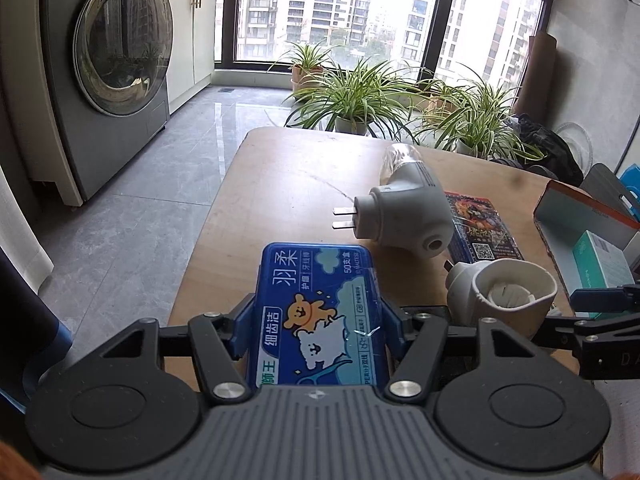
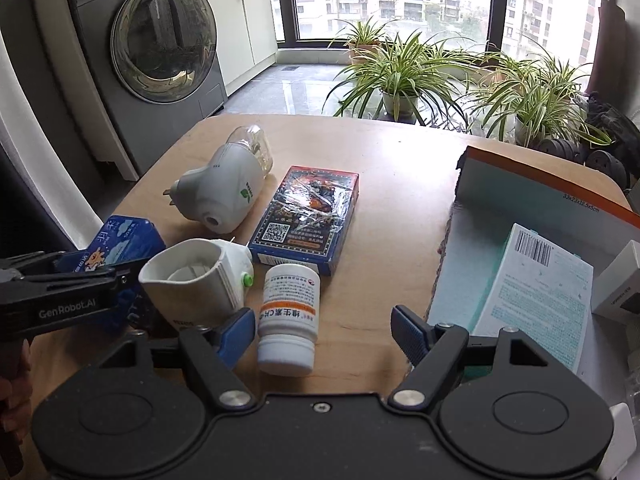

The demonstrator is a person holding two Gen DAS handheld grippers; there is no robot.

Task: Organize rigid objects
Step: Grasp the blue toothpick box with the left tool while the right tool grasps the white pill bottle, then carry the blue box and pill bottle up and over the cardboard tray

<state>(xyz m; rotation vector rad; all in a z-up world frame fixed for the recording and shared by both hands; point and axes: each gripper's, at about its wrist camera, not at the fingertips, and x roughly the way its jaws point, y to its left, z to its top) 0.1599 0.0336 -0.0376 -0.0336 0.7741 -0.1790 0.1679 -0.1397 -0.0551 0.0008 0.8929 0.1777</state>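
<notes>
My left gripper (image 1: pixel 316 324) is shut on a blue floss-pick box (image 1: pixel 320 312) with a bear picture, at the table's near left; the box also shows in the right wrist view (image 2: pixel 120 240). My right gripper (image 2: pixel 324 332) is open around a white pill bottle (image 2: pixel 290 316) lying on the table, its pads apart from it. A grey plug-in mosquito repeller with a clear bottle (image 2: pixel 228 184) lies beyond. A white empty repeller shell (image 2: pixel 196 276) lies beside the bottle. A dark blue card box (image 2: pixel 308 216) lies in the middle.
An open orange-edged cardboard box (image 2: pixel 520 184) at the right holds a teal-white carton (image 2: pixel 536 296) and a white box (image 2: pixel 620 280). Potted spider plants (image 2: pixel 400 76) stand beyond the table's far edge. A washing machine (image 2: pixel 160 40) stands at the left.
</notes>
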